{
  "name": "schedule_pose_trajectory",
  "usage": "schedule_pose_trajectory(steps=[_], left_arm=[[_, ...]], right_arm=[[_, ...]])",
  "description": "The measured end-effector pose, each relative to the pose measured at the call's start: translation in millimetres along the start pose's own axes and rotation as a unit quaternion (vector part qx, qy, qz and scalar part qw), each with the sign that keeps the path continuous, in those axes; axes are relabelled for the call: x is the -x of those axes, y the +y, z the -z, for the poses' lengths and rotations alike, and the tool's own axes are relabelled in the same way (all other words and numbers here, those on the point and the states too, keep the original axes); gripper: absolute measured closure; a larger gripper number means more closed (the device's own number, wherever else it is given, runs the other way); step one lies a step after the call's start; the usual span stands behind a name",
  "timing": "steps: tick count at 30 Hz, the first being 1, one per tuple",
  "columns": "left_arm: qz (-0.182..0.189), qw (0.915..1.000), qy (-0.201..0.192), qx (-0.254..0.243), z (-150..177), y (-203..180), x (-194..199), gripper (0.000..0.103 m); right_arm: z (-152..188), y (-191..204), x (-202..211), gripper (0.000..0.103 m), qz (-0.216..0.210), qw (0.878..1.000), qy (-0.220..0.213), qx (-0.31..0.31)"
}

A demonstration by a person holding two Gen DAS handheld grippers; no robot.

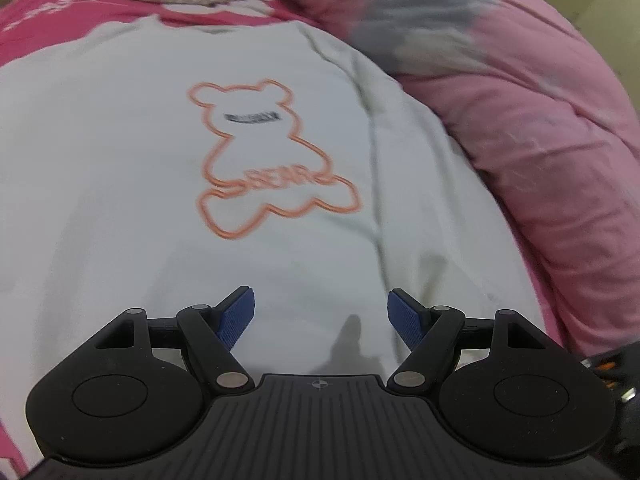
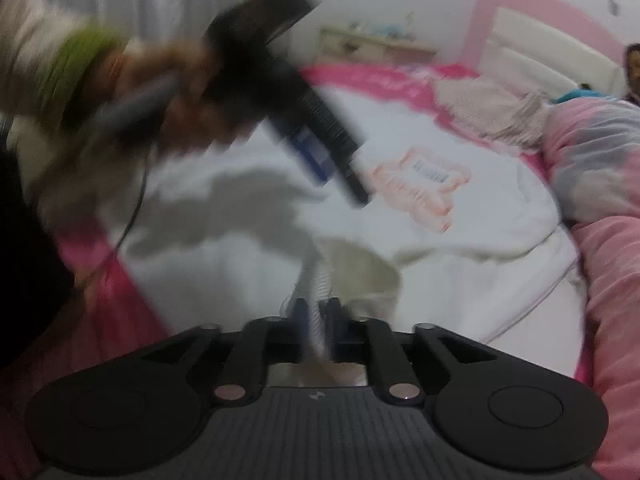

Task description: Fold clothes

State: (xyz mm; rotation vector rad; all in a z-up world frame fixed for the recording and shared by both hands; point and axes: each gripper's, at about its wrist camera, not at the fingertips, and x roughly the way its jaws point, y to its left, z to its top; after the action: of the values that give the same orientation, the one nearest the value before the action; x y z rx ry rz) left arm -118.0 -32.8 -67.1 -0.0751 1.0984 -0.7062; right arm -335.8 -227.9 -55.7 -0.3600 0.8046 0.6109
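Right below and ahead of the left gripper (image 1: 321, 312) lies the white shirt (image 1: 120, 160), spread flat on the pink bed sheet (image 1: 48, 20), with its orange bear print (image 1: 256, 160) further out in front, and this gripper's blue pads (image 1: 238, 316) stand wide apart with nothing between them. Over at the right gripper (image 2: 316, 316), the picture is blurry, but a thin white fold of the shirt runs up between the nearly closed fingers, and I cannot tell if they pinch it. Beside the shirt sits a puffy pink blanket (image 1: 540, 140).
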Motion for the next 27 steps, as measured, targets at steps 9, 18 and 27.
schedule_pose_trajectory(steps=[9, 18, 27], left_arm=[[0.025, 0.9963, 0.025, -0.079, 22.8, -36.5, -6.8, 0.029], [0.021, 0.9925, 0.043, -0.112, 33.7, -60.6, -21.1, 0.035], [-0.001, 0.9898, 0.044, -0.136, 38.2, -66.9, -31.1, 0.038]], right_arm=[[26.6, -12.6, 25.6, 0.074, -0.099, 0.988, 0.047, -0.110], [60.5, -110.9, 42.5, 0.070, -0.113, 0.881, -0.060, -0.455], [62.2, -139.2, 67.5, 0.070, -0.149, 0.826, -0.157, -0.521]])
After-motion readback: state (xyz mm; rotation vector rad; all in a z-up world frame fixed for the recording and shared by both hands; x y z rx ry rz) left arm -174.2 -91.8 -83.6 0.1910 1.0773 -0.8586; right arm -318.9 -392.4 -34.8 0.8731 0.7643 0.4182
